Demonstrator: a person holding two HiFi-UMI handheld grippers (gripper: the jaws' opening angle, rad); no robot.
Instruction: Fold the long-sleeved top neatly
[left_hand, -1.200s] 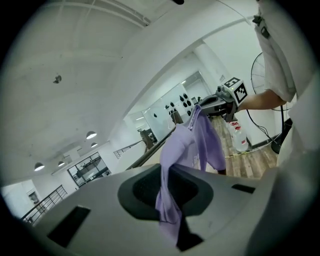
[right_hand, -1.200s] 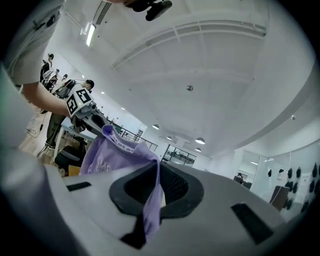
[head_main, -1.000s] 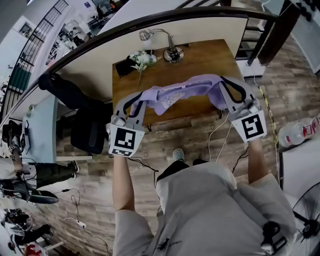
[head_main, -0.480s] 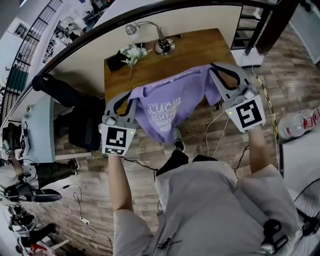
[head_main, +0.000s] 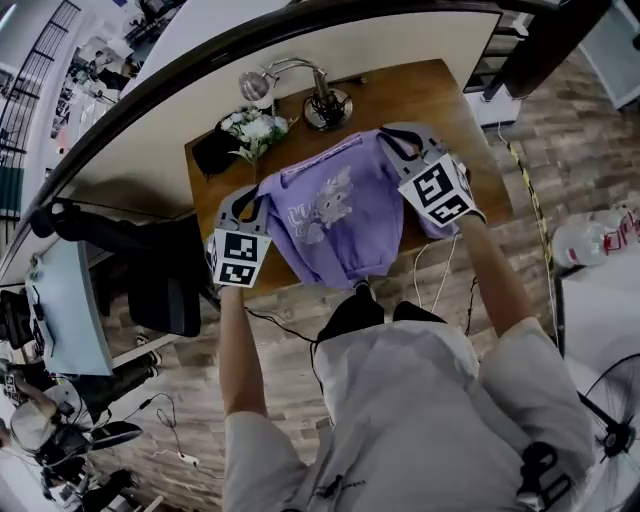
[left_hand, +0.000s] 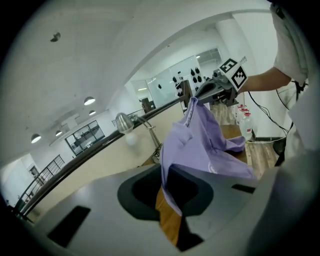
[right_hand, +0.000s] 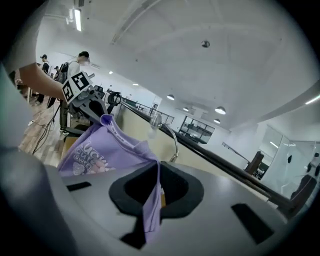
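Note:
The purple long-sleeved top (head_main: 335, 215) is stretched between both grippers over the wooden table (head_main: 445, 95), printed front up, with its hem at the near edge. My left gripper (head_main: 262, 192) is shut on the top's left shoulder, and cloth runs out from between its jaws (left_hand: 167, 172). My right gripper (head_main: 388, 137) is shut on the right shoulder, with a purple fold pinched in it (right_hand: 155, 175). From each gripper view the other gripper shows at the far end of the neckline: the right gripper (left_hand: 210, 91) and the left gripper (right_hand: 95, 109). One sleeve (head_main: 440, 222) droops by the right gripper.
A desk lamp (head_main: 325, 100), a bunch of white flowers (head_main: 255, 125) and a black object (head_main: 208, 152) stand along the table's far side. A dark chair (head_main: 165, 270) is left of the table. Cables (head_main: 435, 265) lie on the floor, bottles (head_main: 600, 245) at the right.
Both grippers moved forward and down with the top. It hung bunched, then loose in front of the table; now it is spread over the tabletop with the print up.

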